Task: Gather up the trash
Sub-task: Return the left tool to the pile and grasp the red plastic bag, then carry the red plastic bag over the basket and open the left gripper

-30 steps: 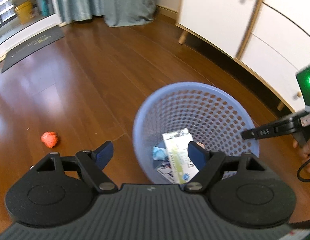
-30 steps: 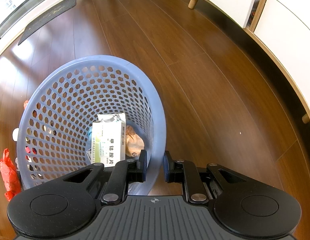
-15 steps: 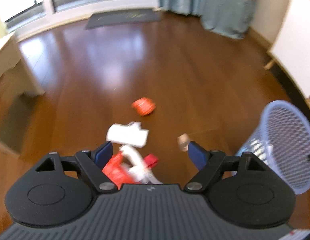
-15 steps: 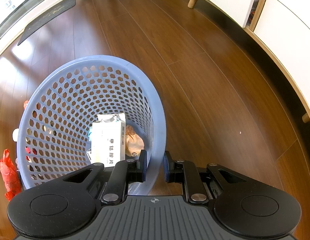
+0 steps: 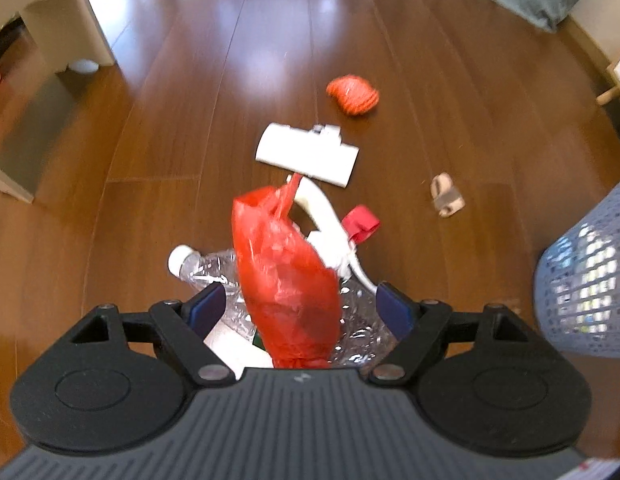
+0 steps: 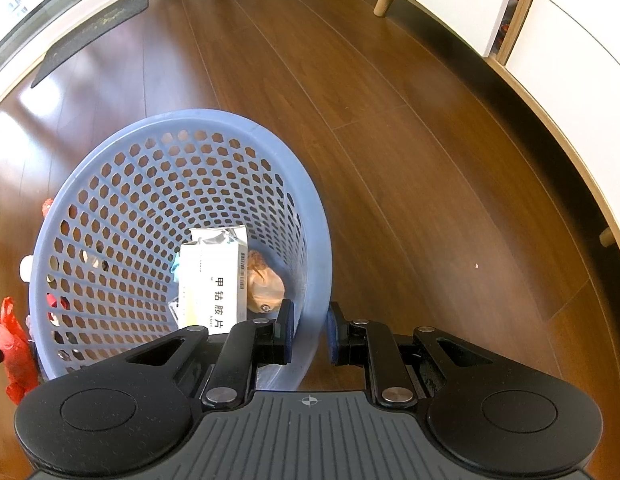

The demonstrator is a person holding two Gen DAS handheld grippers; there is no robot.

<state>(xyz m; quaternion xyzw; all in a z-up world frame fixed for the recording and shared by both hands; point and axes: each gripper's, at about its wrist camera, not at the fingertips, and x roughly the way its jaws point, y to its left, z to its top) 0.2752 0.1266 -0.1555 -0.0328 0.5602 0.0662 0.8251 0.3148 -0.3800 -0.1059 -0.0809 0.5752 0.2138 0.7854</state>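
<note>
Red plastic bag [image 5: 285, 276]: on the floor atop a crushed clear bottle [image 5: 213, 272], between the pads of the left tongs [image 5: 297, 308].
Left tongs: spread wide, gripping nothing.
Handling: probably featherlight, limp, slippery film; crumples.
Where to grip: likely the bunched middle rather than the loose handle.
Right tongs [image 6: 308, 330]: clamped on the blue basket [image 6: 109, 184] rim, steadying it.

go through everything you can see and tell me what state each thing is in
Left gripper: open above the red plastic bag.
Right gripper: shut on the blue perforated plastic basket, which is tilted.
Clear plastic bottle: crushed, capped, lying on the floor.
White medicine box: inside the basket.
</note>
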